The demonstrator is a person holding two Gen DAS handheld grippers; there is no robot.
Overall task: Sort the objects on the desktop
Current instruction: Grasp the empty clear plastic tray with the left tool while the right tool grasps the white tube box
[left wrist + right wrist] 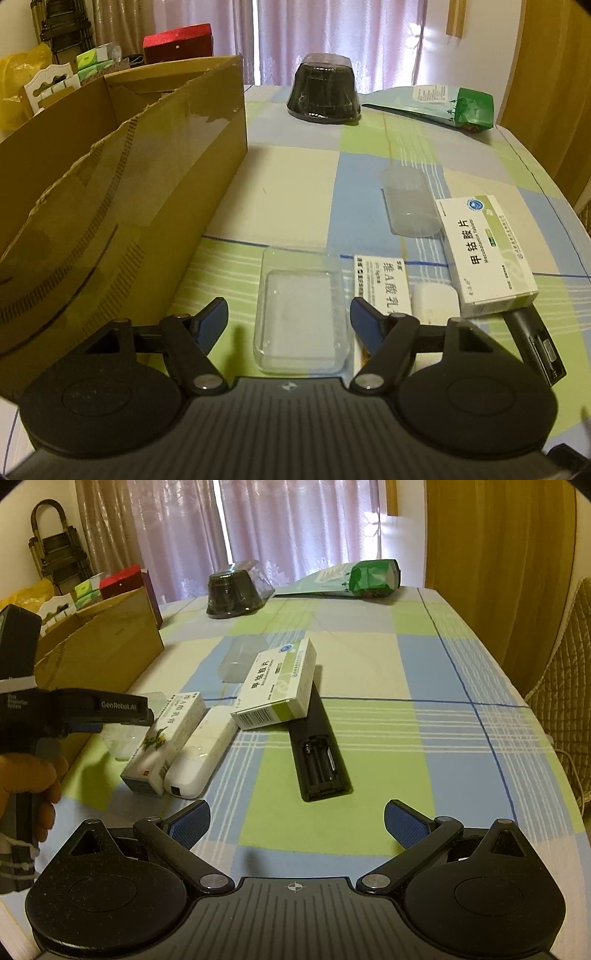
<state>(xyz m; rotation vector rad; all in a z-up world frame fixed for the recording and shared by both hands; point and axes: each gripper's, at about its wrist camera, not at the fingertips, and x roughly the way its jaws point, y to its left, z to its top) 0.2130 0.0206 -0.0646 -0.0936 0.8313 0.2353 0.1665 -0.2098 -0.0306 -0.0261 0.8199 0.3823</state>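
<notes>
The clear plastic tray (301,314) lies flat on the surface (295,177), right between the fingers of our left tool (288,317), which is spread wide and holds nothing. Our right tool (297,823) is spread wide too, hanging low before the black remote (319,749). Two medicine boxes (275,685), a white block (201,755) and a clear lid (408,201) lie loose. Beside them stands the cardboard box (122,192); we cannot see inside, so how much is sorted is hard to tell.

Table with checked cloth (369,672). On it: cardboard box (122,206) at left edge, clear plastic tray (301,314), two white medicine boxes (166,742) (275,685), white block (203,757), black remote (317,753) battery bay open, clear lid (408,201), black tub (323,88), green bag (354,579) at far end.
</notes>
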